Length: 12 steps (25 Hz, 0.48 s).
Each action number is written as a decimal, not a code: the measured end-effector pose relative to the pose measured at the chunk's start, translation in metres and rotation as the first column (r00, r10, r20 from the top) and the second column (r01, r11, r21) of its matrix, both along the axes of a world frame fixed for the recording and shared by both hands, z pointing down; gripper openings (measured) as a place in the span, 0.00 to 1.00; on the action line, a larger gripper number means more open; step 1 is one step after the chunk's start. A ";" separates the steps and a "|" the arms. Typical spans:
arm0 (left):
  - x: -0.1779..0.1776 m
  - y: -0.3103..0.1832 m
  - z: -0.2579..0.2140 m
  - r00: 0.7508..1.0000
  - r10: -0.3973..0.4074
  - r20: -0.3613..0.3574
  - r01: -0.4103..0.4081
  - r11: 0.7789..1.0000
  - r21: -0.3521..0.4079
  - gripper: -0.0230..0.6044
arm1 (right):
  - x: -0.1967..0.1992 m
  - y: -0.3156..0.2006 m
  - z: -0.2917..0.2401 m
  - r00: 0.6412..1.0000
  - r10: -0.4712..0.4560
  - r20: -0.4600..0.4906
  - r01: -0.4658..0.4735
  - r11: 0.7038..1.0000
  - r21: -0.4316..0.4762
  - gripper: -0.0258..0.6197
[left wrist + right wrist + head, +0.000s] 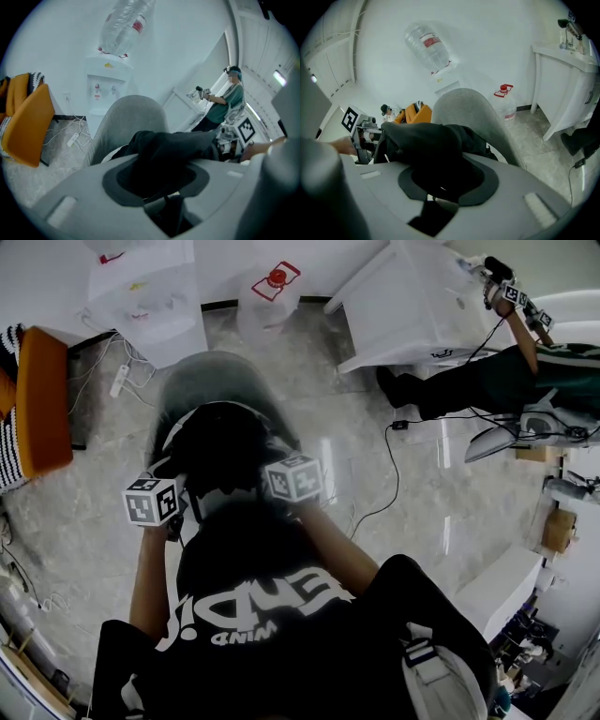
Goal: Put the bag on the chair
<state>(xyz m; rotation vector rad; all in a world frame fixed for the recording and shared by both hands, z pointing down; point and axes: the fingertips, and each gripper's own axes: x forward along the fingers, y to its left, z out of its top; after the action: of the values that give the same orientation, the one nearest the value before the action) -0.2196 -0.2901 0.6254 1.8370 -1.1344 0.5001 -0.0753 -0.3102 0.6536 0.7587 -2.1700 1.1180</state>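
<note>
Most of the job looks done: the black bag (220,451) sits on the seat of the grey chair (202,381), in front of its backrest. The left gripper (157,178) and right gripper (445,178) both have jaws spread apart, with bag fabric between them but not pinched. What's left, I'd judge, is pulling both grippers clear of the bag.

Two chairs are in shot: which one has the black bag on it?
The grey chair straight ahead of the person, black bag on its seat; the orange chair stands off to the left.
</note>
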 end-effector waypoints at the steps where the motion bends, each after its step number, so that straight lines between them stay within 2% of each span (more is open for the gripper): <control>1: 0.000 0.002 -0.002 1.000 -0.002 0.001 0.002 1.000 0.002 0.27 | 0.002 0.001 -0.002 1.000 0.004 -0.001 -0.004 1.000 0.003 0.18; 12: 0.001 0.025 -0.025 0.998 -0.005 0.060 0.003 1.000 0.025 0.28 | 0.015 0.020 -0.027 0.998 0.009 -0.055 -0.006 0.999 0.039 0.19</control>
<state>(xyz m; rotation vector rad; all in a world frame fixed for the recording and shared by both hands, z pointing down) -0.2191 -0.2650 0.6007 1.8518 -1.1894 0.5443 -0.0600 -0.2905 0.6263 0.8062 -2.1495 1.0492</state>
